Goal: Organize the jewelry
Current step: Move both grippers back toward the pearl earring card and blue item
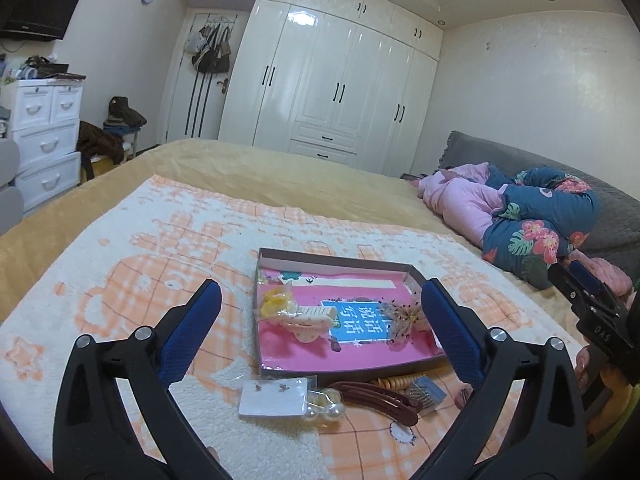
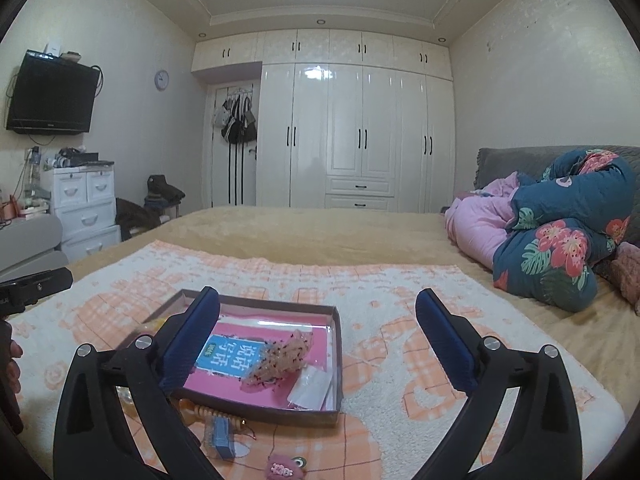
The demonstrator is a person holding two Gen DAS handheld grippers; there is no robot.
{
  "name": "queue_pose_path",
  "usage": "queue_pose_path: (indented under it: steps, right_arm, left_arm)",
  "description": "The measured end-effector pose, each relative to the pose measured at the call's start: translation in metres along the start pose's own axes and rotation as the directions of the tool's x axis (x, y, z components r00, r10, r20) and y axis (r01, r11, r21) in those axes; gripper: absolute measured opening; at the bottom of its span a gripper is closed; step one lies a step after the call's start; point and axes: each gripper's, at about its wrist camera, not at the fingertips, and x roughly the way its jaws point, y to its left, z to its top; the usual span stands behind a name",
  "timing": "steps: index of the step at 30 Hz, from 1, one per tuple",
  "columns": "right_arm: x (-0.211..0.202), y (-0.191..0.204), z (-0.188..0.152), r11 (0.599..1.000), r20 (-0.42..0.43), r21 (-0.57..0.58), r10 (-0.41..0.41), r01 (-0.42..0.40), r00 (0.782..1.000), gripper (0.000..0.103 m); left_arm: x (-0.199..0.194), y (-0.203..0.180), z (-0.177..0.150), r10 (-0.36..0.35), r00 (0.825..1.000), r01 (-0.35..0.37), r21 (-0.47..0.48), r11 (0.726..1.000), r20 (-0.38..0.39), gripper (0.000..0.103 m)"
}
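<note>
Above the near edge of the bed, left hand-held gripper (image 1: 320, 328): fingers wide apart, holding nothing, hovering over the loose pieces and the tray. Right hand-held gripper (image 2: 318, 344): fingers likewise spread, empty, poised over the tray's right half.

Tray (image 1: 340, 261): shallow cardboard box, pink lining with a blue label, resting on the orange-and-white blanket (image 1: 160, 240). Contents, left to right: yellow piece (image 1: 274, 304), cream claw clip (image 1: 308, 320), speckled translucent hair ornament (image 2: 280, 360), small clear packet (image 2: 310, 386) in the near right corner.

Loose on the blanket, just near of the tray: earring card (image 1: 274, 397), pearl beads (image 1: 330, 406) touching the card's right edge, brown hair clip (image 1: 376, 398), wooden bead string (image 1: 394, 383), blue box (image 1: 426, 394). Nearer still, seen from the right wrist only: small pink charm (image 2: 282, 467).

Step in hand, as judged: between picks; some pieces are filed in the tray, several remain outside.

Next move, as judged: lower one gripper onto a loose piece, the card or the brown clip being closest under the left; close on a thin edge without snagging the blanket pile, lift, and set it in the tray's open pink area.
</note>
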Motion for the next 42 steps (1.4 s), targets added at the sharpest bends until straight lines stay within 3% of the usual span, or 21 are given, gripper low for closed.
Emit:
queue_pose_path:
  steps: [19, 38, 42]
  right_arm:
    - [-0.021, 0.019, -0.013, 0.995, -0.026, -0.051, 0.086, -0.087, 0.996, 0.096]
    - [-0.018, 0.041, -0.053, 0.974, -0.166, -0.122, 0.168, -0.189, 0.972, 0.095]
    - [-0.014, 0.046, -0.060, 0.968, -0.198, -0.145, 0.174, -0.204, 0.965, 0.085]
  left_arm:
    - [-0.024, 0.012, -0.012, 0.052, 0.999, -0.052, -0.005, 0.999, 0.000, 0.092]
    - [-0.015, 0.020, -0.047, 0.058, 0.990, -0.058, -0.001, 0.998, -0.127, 0.092]
    - [-0.007, 0.019, -0.054, 0.053, 0.987, -0.054, 0.002, 0.999, -0.154, 0.092]
